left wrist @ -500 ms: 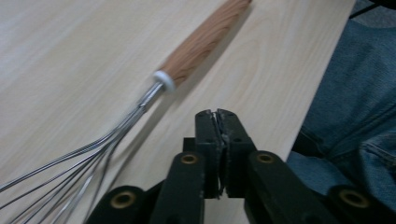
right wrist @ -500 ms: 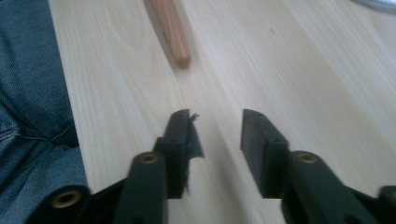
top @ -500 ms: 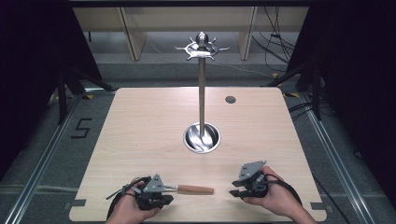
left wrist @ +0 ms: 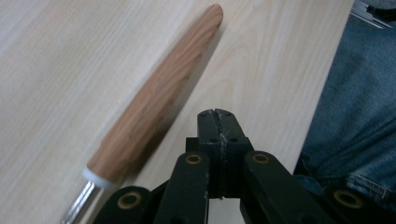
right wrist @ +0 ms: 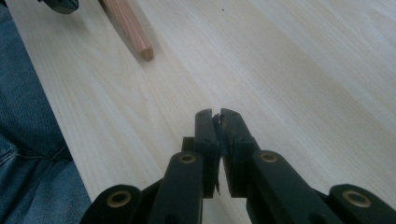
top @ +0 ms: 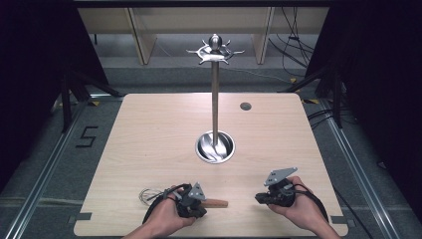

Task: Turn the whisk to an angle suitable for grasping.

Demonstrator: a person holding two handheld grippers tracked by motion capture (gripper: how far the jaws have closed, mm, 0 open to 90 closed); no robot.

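Observation:
A utensil with a tapered wooden handle [top: 217, 203] lies near the table's front edge. Its handle [left wrist: 159, 98] ends in a white collar and a metal shaft. My left gripper [top: 202, 212] rests just beside the handle, jaws shut with nothing between them [left wrist: 217, 113]. Thin wire loops [top: 147, 194] show left of that hand. My right gripper [top: 258, 198] sits to the right, pointing left toward the handle's end [right wrist: 133, 30], also shut and empty [right wrist: 217, 114]. A tall metal stand [top: 215, 99] with a hooked crown rises from a round base [top: 215, 148] at the table's middle.
The light wooden table [top: 149, 139] has a small dark round hole [top: 245, 106] at the back right. The person's blue-trousered legs [left wrist: 359, 121] lie just past the front edge. Dark shelving and cables stand behind the table.
My left gripper has slid to the right along the wooden handle. The right gripper has shifted slightly right. The handle has stayed in place.

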